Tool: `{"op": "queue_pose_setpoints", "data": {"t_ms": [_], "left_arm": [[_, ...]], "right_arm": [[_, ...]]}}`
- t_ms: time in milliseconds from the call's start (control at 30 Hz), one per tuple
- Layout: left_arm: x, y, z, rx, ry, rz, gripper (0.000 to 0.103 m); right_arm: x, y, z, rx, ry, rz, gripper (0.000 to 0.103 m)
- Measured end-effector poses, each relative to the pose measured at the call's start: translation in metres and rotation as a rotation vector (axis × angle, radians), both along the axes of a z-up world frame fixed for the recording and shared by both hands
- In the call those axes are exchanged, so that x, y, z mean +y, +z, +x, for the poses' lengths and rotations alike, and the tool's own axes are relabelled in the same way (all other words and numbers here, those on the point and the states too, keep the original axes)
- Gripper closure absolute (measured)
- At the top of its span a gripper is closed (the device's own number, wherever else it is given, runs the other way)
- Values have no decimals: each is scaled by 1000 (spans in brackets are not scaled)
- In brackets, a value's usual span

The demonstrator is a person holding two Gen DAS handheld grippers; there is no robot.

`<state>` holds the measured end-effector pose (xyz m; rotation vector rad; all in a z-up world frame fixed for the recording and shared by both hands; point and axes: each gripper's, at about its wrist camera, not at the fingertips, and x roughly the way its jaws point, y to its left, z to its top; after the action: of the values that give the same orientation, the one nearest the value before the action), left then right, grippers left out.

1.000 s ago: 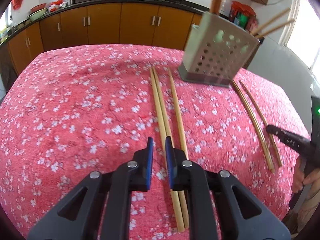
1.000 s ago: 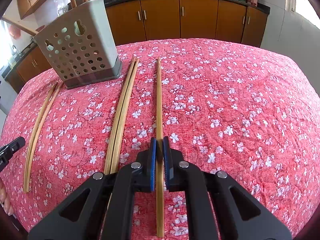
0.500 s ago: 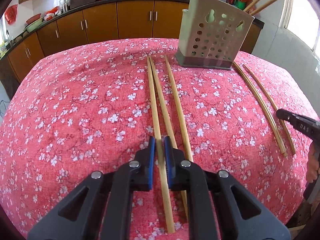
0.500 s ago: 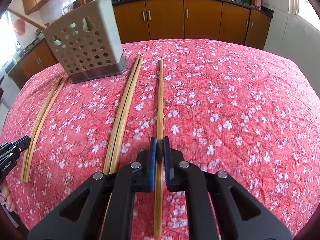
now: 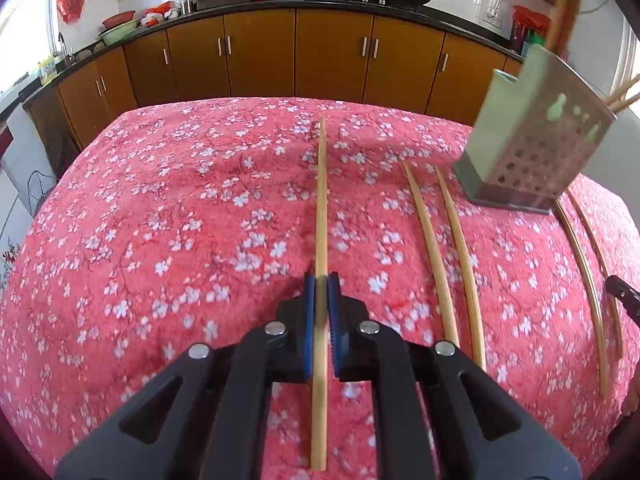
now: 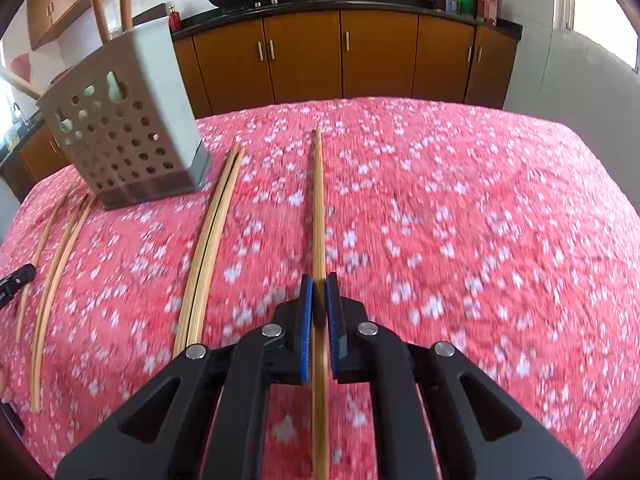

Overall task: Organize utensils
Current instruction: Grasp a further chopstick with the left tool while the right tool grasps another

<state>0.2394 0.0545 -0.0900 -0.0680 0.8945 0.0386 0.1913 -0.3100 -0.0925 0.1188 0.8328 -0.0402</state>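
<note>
— Left gripper (image 5: 321,280)?
— Clamped on one chopstick (image 5: 321,200) over the red floral worktop (image 5: 160,220).
— Right gripper (image 6: 319,280)?
— Closed on another chopstick (image 6: 318,200), right of the perforated holder (image 6: 120,136).

Blk grippers (image 5: 321,280), blue pads (image 5: 308,320), silver screws

The left gripper (image 5: 320,285) has closed on a chopstick (image 5: 321,200) (previously just straddling it).
</note>
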Motion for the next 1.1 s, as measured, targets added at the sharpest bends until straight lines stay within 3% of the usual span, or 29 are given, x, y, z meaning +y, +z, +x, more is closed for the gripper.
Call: {"op": "queue_pose_setpoints", "data": {"t_ms": [1100], "left_arm": [[6, -2, 4, -2, 5, -14, 92]], "right_arm": [[0, -2, 10, -1, -8, -6, 95]]}}
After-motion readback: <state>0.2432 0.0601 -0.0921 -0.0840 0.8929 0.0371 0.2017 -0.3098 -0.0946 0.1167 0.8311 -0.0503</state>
